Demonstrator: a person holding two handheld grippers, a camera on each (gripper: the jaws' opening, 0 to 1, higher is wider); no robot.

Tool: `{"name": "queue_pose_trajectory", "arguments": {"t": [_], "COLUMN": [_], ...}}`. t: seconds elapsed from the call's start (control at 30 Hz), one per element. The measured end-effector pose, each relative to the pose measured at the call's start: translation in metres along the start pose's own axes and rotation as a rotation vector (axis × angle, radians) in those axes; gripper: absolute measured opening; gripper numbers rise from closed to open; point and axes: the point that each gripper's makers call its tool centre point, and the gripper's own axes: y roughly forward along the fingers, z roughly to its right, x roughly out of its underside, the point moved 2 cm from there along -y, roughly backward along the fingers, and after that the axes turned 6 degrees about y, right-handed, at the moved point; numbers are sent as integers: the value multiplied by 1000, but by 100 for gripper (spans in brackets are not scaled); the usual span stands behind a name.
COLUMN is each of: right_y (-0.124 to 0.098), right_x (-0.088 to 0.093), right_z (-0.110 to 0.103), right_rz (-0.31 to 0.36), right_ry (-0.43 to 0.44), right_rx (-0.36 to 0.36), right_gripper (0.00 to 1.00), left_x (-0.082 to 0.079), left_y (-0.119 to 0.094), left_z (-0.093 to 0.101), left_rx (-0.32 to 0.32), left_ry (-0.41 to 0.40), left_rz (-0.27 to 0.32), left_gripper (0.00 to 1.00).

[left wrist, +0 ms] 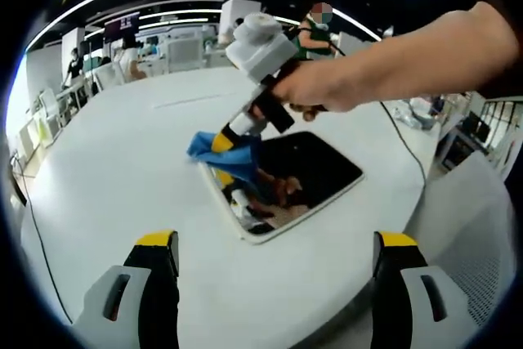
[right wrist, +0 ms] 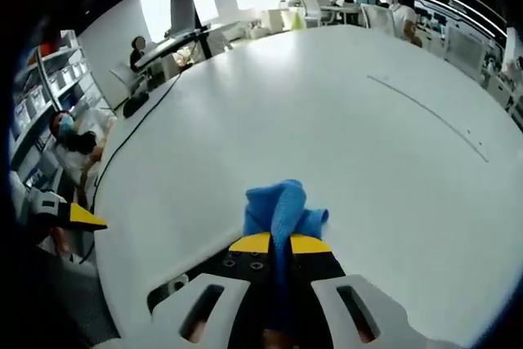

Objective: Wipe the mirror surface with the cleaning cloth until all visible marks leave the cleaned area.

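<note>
Left gripper view: right gripper (left wrist: 219,143), held in a hand (left wrist: 315,87), presses a blue cloth (left wrist: 229,157) onto the left corner of a dark mirror (left wrist: 315,169) lying flat on a white table (left wrist: 122,169). Left gripper (left wrist: 278,243) hangs w/ jaws wide, nothing btwn them. Right gripper view: jaws clamped on the cloth (right wrist: 280,210).

mirror (left wrist: 306,173): 1 | cloth (right wrist: 282,210): 1 | table (left wrist: 122,177): 1

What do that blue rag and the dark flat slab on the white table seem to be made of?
Blue cleaning cloth: soft fabric, probably microfibre; it bunches into limp folds in the right gripper.
Dark rectangular mirror: glossy glass, seemingly white-edged; it reflects the gripper above it.
</note>
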Motion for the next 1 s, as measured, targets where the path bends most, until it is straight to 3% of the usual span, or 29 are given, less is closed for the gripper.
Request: {"name": "queue_pose_trajectory", "arguments": {"t": [0.5,0.7,1.0], "right_y": [-1,-1,-6], "right_x": [2,2,7], "right_z": [-1,-3,2], "right_rz": [41,42,47], "right_ry": [-105,-201,-198], "right_rx": [19,34,32], "right_gripper": [1,1,1], "left_x": [0,0,0], "left_y": [1,1,2], "left_z": [0,-1,-2], "left_rx": [1,-3,-5], "left_ry": [2,3,3], "left_rz": [-3,-6,-7], "left_gripper": [99,99,99]}}
